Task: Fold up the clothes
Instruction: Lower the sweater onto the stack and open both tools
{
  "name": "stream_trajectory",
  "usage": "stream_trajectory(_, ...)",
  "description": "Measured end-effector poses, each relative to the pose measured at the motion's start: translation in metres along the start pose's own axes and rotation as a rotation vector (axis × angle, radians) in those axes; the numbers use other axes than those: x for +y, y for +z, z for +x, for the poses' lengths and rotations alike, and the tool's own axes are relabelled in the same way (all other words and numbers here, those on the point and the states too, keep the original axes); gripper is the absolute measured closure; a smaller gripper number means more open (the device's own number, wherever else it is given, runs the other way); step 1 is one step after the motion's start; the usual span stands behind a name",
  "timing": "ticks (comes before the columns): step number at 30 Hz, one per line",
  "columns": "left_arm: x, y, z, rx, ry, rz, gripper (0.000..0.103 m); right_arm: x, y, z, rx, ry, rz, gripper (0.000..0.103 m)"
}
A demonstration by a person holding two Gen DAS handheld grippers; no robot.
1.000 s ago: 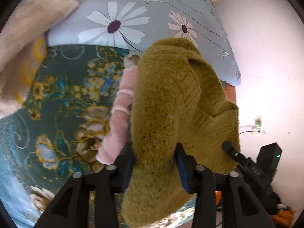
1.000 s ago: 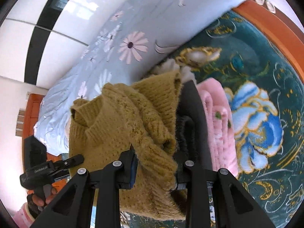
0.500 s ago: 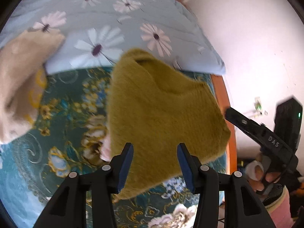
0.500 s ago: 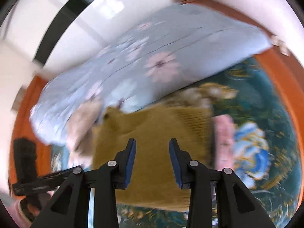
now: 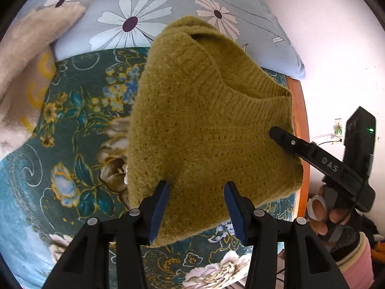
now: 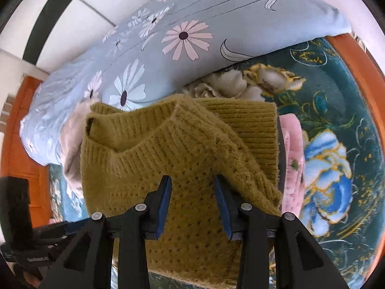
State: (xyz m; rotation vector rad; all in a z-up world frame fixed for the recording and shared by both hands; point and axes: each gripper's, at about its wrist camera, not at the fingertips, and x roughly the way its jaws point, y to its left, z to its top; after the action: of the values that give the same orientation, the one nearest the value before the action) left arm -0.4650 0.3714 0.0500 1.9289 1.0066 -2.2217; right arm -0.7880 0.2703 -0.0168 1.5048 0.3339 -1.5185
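Note:
A mustard-yellow knitted sweater [image 5: 204, 130] lies folded on the teal flowered bedspread [image 5: 72, 125], its neckline toward the pillow. My left gripper [image 5: 197, 192] is open, its blue-padded fingers just over the sweater's near edge, holding nothing. My right gripper [image 6: 192, 190] is open too, above the sweater [image 6: 168, 159], and also shows at the right of the left wrist view [image 5: 320, 161]. A folded pink garment [image 6: 292, 149] lies under the sweater's right side.
A grey-blue daisy-print pillow [image 5: 144, 12] lies along the head of the bed. A beige fluffy garment [image 5: 21, 77] lies at the left. The orange wooden bed frame [image 5: 298, 120] runs along the right, next to a white wall.
Both grippers let go of the sweater, which now rests folded on the bed. Both have opened and pulled back slightly, then come closer over its near edge.

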Motion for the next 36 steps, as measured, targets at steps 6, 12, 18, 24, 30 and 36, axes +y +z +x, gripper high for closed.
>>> stream_trajectory(6,-0.002,-0.015,-0.019,-0.039,0.001,-0.010,0.051,0.022,-0.035,-0.037,-0.102,0.045,-0.027,0.065)
stream_trajectory(12,0.004,-0.041,-0.024,-0.029,0.020,-0.021,0.051,0.020,-0.093,-0.042,-0.065,0.056,0.028,0.065)
stream_trajectory(18,0.005,-0.068,-0.029,-0.022,0.023,-0.029,0.035,0.022,-0.112,-0.038,-0.020,-0.005,0.030,0.050)
stream_trajectory(24,0.008,-0.091,-0.043,-0.060,0.047,0.013,0.022,0.037,-0.118,-0.036,-0.026,-0.050,0.010,0.030)
stream_trajectory(30,0.022,-0.101,-0.064,-0.110,0.016,0.018,0.010,0.057,-0.126,-0.045,-0.063,-0.052,0.027,0.018)
stream_trajectory(36,0.030,-0.106,-0.081,-0.172,-0.075,0.007,0.000,0.080,-0.135,-0.059,-0.058,-0.111,0.020,0.008)
